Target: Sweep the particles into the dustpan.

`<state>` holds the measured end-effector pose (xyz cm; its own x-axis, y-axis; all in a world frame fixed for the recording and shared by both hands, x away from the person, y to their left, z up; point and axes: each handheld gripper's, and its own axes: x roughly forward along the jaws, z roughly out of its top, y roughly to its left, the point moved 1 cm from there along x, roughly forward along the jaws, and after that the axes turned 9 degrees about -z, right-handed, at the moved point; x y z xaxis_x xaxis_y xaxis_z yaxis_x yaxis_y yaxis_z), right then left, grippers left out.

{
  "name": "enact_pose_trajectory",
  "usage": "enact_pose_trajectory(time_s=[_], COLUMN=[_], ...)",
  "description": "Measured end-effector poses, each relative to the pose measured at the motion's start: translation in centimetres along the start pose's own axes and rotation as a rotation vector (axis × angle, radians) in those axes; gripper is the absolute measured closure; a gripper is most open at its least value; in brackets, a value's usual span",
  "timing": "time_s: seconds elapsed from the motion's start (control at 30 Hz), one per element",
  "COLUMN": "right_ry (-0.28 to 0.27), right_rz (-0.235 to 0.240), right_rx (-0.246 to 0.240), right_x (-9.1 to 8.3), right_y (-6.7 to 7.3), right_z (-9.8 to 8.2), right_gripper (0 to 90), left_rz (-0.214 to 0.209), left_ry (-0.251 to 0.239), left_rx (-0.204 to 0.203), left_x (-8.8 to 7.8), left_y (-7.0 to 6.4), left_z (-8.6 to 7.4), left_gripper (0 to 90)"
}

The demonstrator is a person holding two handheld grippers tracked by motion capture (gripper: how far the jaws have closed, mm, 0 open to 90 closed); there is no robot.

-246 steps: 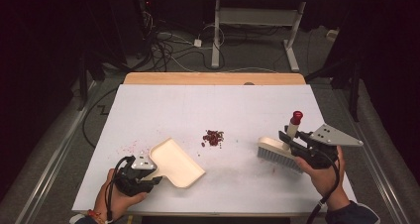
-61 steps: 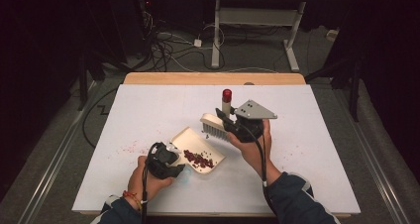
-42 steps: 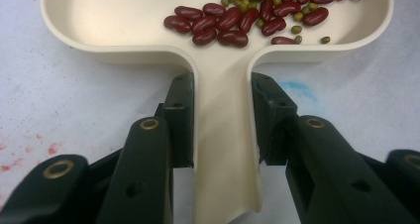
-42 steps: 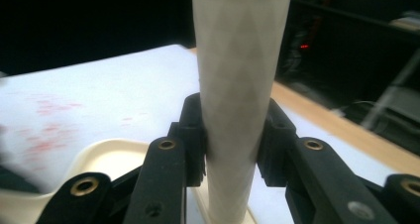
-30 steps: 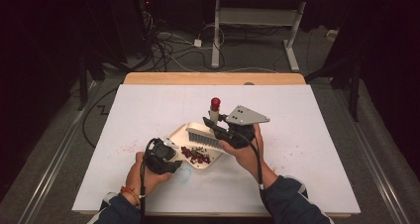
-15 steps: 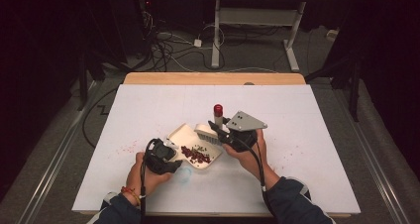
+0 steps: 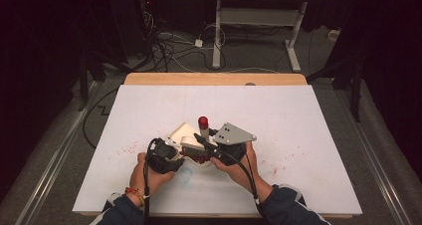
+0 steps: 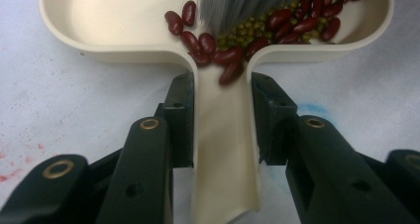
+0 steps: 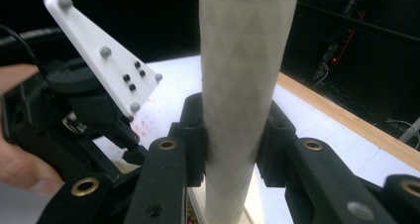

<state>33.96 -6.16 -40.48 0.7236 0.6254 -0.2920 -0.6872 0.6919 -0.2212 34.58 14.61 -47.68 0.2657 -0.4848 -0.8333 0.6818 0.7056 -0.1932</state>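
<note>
Left hand-held gripper [image 8: 220, 135]: your jaws are clamped on the dustpan [image 8: 124, 21] handle, lower centre of frame.
Right hand-held gripper [image 9: 233, 140]: you grip the brush handle [image 9: 242, 85], bristles [image 8: 237, 3] in the pan.
Beans [image 8: 277, 26]: red and green, piled at the pan's neck, on the white table [image 7: 308, 115].

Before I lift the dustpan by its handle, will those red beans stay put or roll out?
Probably some roll. The beans look smooth and rounded, heaped loosely at the back of the dustpan, and one already lies in the open handle channel between the left gripper fingers. The rim looks shallow, so keep it level, perhaps tilted slightly away from the handle.
</note>
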Motion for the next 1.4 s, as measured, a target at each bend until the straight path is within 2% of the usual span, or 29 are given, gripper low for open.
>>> enact_pose_trajectory(time_s=[0.13,0.4,0.5,0.6,0.7,0.93,1.0,1.1,1.2,1.27,1.3,1.4], right_ry=[-0.012,-0.038,-0.041,-0.046,-0.044,-0.029,-0.014,-0.022,-0.02,-0.013,-0.013,-0.011], right_rz=[-0.016,-0.049,-0.075,-0.101,-0.105,-0.165,-0.203,-0.235,-0.199,-0.168,-0.168,-0.127], right_rx=[0.008,0.041,0.056,0.053,0.059,0.081,0.089,0.061,0.065,0.045,0.045,0.062], right_x=[-0.1,-0.8,-0.8,-0.8,-0.6,0.0,0.5,0.7,0.8,0.8,0.8,0.7], right_y=[0.0,-1.2,-1.8,-2.0,-2.2,-3.7,-4.0,-3.7,-3.0,-2.1,-2.1,-1.4], right_z=[0.1,0.4,0.3,0.2,0.1,-0.9,-1.6,-1.6,-1.5,-1.2,-1.2,-0.9], right_gripper=[69.7,69.7,69.7,69.7,69.7,69.7,69.6,69.6,69.7,69.7,69.7,69.7], left_rz=[0.002,-0.002,-0.001,-0.001,0.002,0.006,0.008,0.012,0.014,0.015,0.016,0.017], left_ry=[0.002,-0.003,-0.002,0.003,0.005,0.015,0.016,0.016,0.016,0.015,0.015,0.014], left_rx=[0.005,0.003,0.005,0.01,0.015,0.024,0.026,0.024,0.024,0.024,0.024,0.026], left_x=[0.0,0.1,0.1,0.2,0.2,0.4,0.4,0.4,0.4,0.4,0.4,0.4], left_y=[0.0,0.1,0.1,0.1,0.1,0.2,0.1,0.1,0.0,0.0,0.0,0.0], left_z=[0.0,-0.1,-0.1,-0.1,-0.2,-0.2,-0.2,-0.2,-0.2,-0.2,-0.2,-0.2], left_gripper=[64.0,64.0,64.0,64.0,64.0,64.0,64.0,64.0,64.0,64.0,64.0,64.0])
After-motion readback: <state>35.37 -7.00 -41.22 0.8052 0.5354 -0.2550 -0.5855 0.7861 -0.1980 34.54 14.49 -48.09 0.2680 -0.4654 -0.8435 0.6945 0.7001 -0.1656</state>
